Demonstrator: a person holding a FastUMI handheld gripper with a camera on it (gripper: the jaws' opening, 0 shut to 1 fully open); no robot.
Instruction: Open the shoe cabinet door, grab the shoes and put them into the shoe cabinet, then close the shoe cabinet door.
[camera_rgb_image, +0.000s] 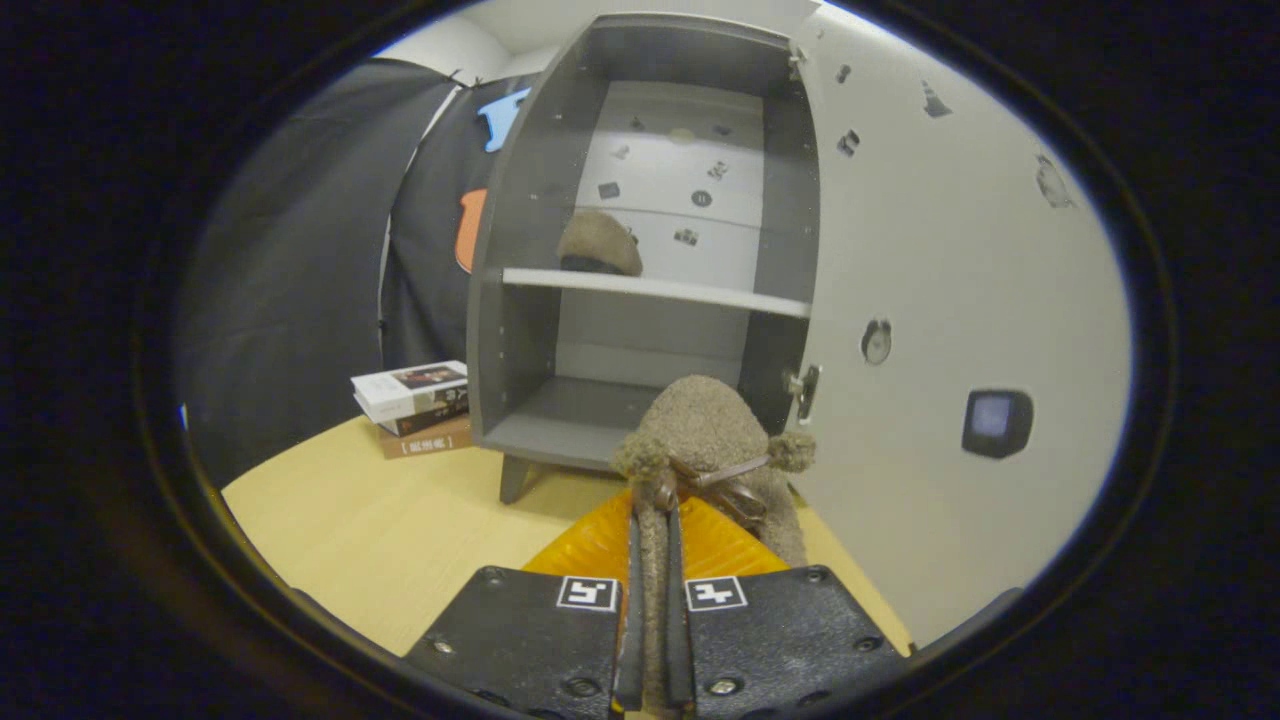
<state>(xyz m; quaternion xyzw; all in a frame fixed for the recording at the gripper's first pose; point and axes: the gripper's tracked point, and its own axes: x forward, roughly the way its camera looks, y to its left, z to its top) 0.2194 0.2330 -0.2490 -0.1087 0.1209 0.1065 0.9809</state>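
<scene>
2 fuzzy brown shoes appear in the gripper view. Shoe 1 is pinched by the gripper: its 2 fingers are pressed nearly together on a thin edge of the shoe's plush upper, which runs down the narrow gap between them. The body of this shoe rises just ahead of the fingertips, with a brown bow and 2 pompoms on its front. It is held above the wooden tabletop, in front of the lower compartment of the shoe cabinet, and hides part of that compartment's floor.

Shoe 2 rests on the white middle shelf of the cabinet, toward the shelf's left side, well beyond the fingers and higher than shoe 1.

The cabinet is grey, stands on short legs on the tabletop, and has 2 open compartments, 1 above the shelf and 1 below. Its door is swung fully open to the right; the door's pale inner face carries a metal hinge plate at the cabinet edge and several small dark markers. Shoe 1 lies just beside the door's lower hinge edge; whether they touch cannot be told.

3 stacked books lie on the tabletop to the left of the cabinet, against the dark cloth wall.
</scene>
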